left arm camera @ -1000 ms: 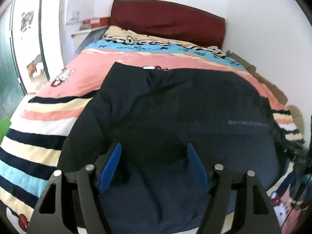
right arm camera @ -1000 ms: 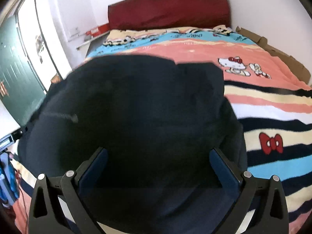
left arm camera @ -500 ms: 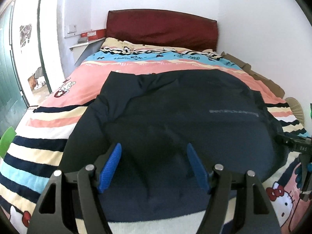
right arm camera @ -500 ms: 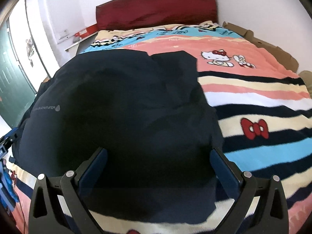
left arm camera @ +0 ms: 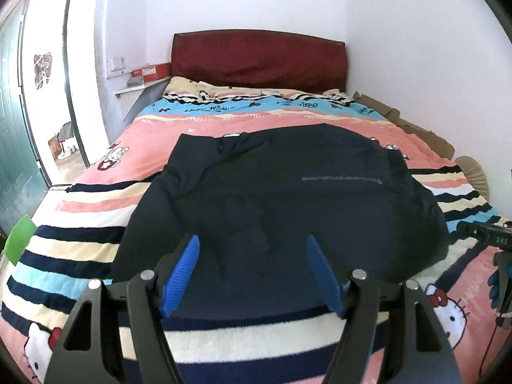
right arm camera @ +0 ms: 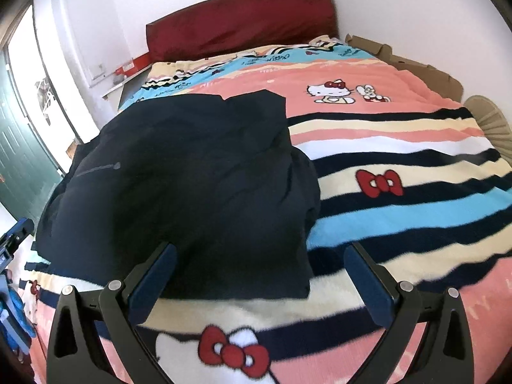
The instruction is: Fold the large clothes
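a big dark blue garment [left arm camera: 288, 198] is seen lying on a bed [left arm camera: 96, 211]. it is spread over the near half of the bed, closer to the foot edge than to the head edge. it is folded over on itself and looks puffy, with soft creases on top. a thin grey line of print [left arm camera: 340, 179] is seen on the cloth. the near edge of the garment is laid a little way in from the foot edge of the bed.

the bed is covered with a striped blanket [right arm camera: 400, 166] in pink, cream, dark blue and light blue, with cat pictures and red bows on it. a dark red headboard [left arm camera: 259, 59] is seen at the head edge, against a white wall. brown cardboard [right arm camera: 412, 64] is tucked along the far side edge by the wall. a green door [right arm camera: 19, 150] is seen beyond the other side edge.

the left gripper [left arm camera: 252, 272] is held above the near edge of the garment. its blue fingers [left arm camera: 180, 272] are spread wide and nothing is gripped by them. the right gripper [right arm camera: 260, 283] is held above the near corner of the garment. its dark blue fingers [right arm camera: 153, 283] are spread wide too, and nothing is gripped. the cloth is not touched by either pair.
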The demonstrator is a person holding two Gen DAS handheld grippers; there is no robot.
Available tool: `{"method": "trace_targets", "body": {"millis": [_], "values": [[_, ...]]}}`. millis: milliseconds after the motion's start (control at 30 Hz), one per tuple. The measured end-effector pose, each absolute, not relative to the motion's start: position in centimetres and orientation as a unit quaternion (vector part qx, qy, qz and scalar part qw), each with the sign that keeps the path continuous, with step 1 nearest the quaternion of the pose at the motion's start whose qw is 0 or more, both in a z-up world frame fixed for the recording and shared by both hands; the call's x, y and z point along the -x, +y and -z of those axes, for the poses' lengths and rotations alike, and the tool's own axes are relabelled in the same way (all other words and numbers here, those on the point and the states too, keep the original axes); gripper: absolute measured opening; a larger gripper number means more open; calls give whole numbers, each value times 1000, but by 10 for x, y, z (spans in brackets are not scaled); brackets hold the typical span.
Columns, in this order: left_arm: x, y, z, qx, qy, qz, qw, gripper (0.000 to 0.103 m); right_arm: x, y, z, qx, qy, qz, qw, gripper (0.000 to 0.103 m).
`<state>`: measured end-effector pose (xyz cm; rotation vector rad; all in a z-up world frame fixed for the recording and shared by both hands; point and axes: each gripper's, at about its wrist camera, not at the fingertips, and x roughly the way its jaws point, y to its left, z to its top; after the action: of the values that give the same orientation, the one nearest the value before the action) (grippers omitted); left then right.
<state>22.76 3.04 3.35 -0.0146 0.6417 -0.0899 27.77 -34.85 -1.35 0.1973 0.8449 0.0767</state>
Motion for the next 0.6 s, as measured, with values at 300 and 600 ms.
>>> {"method": "trace_targets", "body": {"millis": [300,600], "values": [[-191,37,-51,10,312,49,949,69,-232,-359,-9,-108,396,-35,911,103],[-168,80,-21,24,403,90,910,69,-191,-372,-26,-114,385,-28,915,103]]}}
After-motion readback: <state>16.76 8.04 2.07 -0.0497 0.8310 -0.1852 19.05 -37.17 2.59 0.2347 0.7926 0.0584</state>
